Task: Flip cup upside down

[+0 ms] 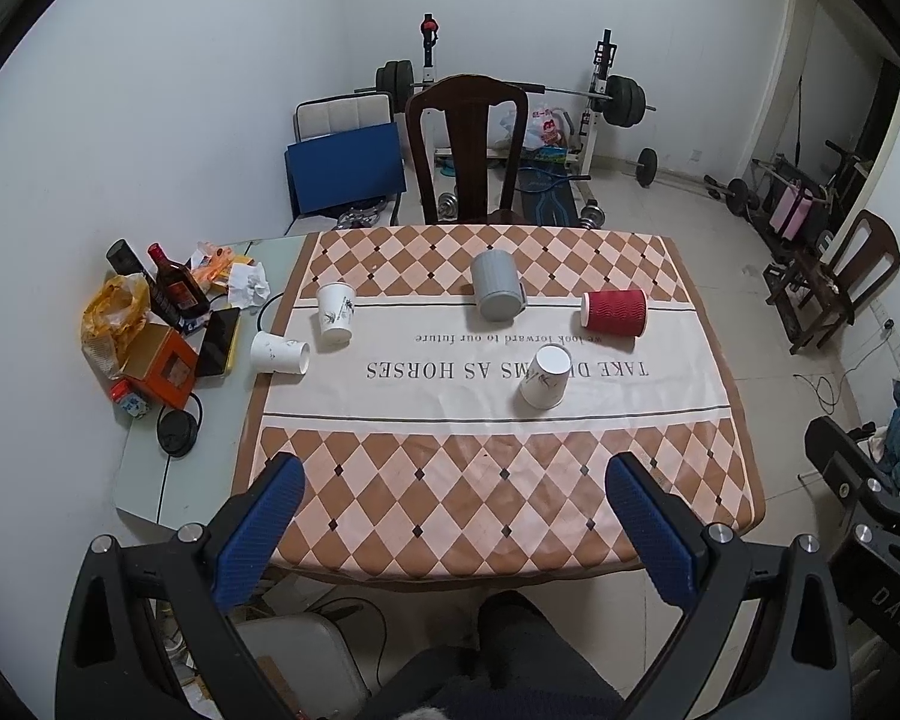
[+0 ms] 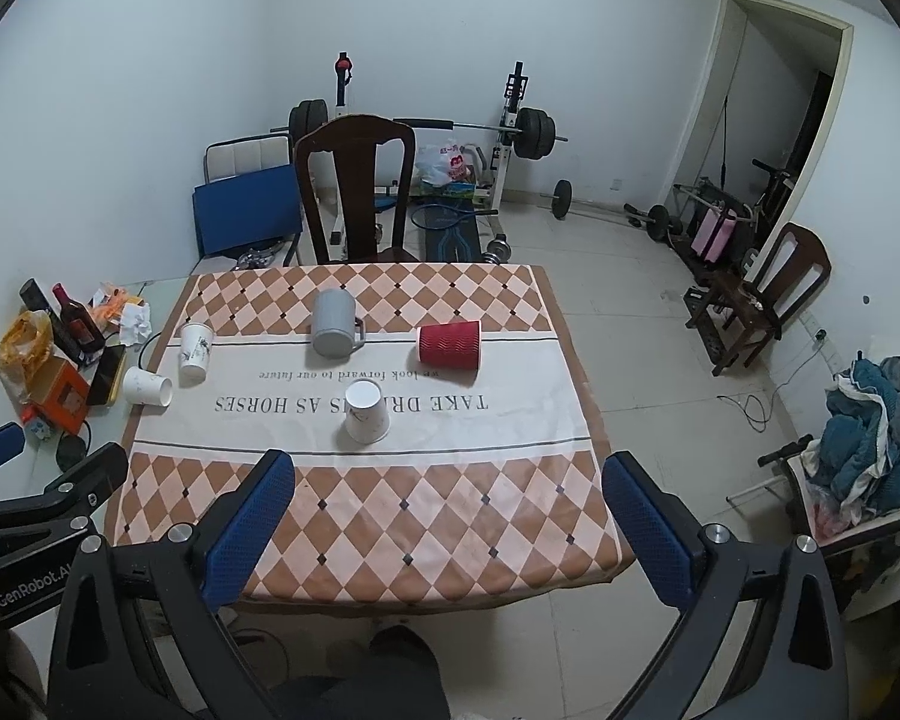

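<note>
Both grippers hang back off the near edge of the tabletop [image 1: 510, 516], left gripper [image 1: 456, 516] and right gripper [image 2: 450, 510] spread wide with nothing between the pads. The red cup [image 2: 449, 345] lies on its side toward the right edge, just right of the upside-down gray mug [image 2: 333, 324]. One white cup [image 2: 366, 411] sits upside down mid-table, another white cup [image 1: 279, 353] lies tipped at the left edge.

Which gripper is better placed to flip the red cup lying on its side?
Probably the right gripper. The red cup lies right of the tablecloth's middle, almost straight ahead of its open fingers; from the left gripper it sits further to the right.
</note>
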